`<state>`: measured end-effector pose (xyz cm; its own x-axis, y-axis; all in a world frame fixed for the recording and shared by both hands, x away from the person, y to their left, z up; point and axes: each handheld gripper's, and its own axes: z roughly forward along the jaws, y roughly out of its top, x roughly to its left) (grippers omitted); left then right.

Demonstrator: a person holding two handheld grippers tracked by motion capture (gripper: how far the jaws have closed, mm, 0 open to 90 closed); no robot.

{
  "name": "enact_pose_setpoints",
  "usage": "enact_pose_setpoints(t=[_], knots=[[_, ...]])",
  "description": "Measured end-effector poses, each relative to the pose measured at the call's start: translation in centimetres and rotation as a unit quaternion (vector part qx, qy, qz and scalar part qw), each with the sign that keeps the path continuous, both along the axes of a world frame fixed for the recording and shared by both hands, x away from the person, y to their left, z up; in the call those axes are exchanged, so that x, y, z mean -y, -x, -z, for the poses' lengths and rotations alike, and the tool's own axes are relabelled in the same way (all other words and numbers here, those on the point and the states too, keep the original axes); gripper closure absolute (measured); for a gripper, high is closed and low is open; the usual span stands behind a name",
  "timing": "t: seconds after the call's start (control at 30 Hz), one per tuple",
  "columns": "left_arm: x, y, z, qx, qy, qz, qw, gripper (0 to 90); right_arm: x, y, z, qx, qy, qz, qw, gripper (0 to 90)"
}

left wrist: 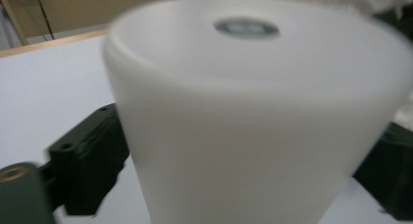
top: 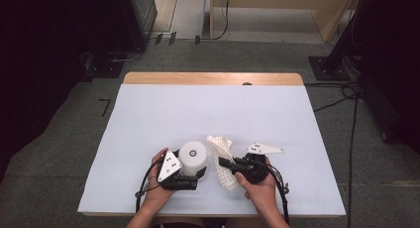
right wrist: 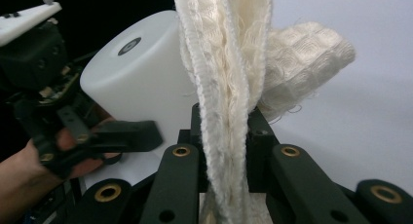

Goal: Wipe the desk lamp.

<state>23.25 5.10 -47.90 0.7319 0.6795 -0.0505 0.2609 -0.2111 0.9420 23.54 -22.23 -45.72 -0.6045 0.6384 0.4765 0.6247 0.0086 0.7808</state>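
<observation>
Our left gripper [top: 200, 174] clamped around the white cup [top: 192, 157], our right gripper [top: 224, 162] just right of it, clenched on the cream cloth [top: 221, 147]

A lab-like recording room: covered table [top: 148, 114] on grey carpet [top: 59, 153] (cables [top: 346, 96] trailing, dark equipment stands [top: 329, 64]).
</observation>
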Motion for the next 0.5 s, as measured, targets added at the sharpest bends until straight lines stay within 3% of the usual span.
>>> enact_pose_setpoints(t=[0.03, 0.13, 0.3, 0.37, 0.5], knots=[[0.0, 0.0, 0.0, 0.0, 0.0, 0.0, 1.0, 0.0, 0.0, 0.0, 0.0, 0.0, 0.0, 0.0, 1.0, 79.4], [0.5, 0.8, -0.4, 0.007, -0.001, -0.036, 0.9993, 0.0, 0.2, 0.0, -0.1, 0.0, -0.002, 0.003, 1.0, 79.4], [2.4, 1.2, 0.1, -0.023, -0.035, -0.105, 0.9936, 0.1, 0.3, 0.0, -0.2, 0.004, -0.003, 0.006, 1.0, 79.3], [2.6, 1.4, 0.2, -0.008, -0.037, -0.113, 0.9929, 8.6, 0.1, 0.1, -0.1, 0.003, -0.002, 0.005, 1.0, 79.4], [2.1, 1.1, -0.1, -0.013, -0.042, -0.091, 0.9948, 8.8, 0.2, 0.1, -0.3, 0.005, -0.003, 0.006, 1.0, 79.3]])
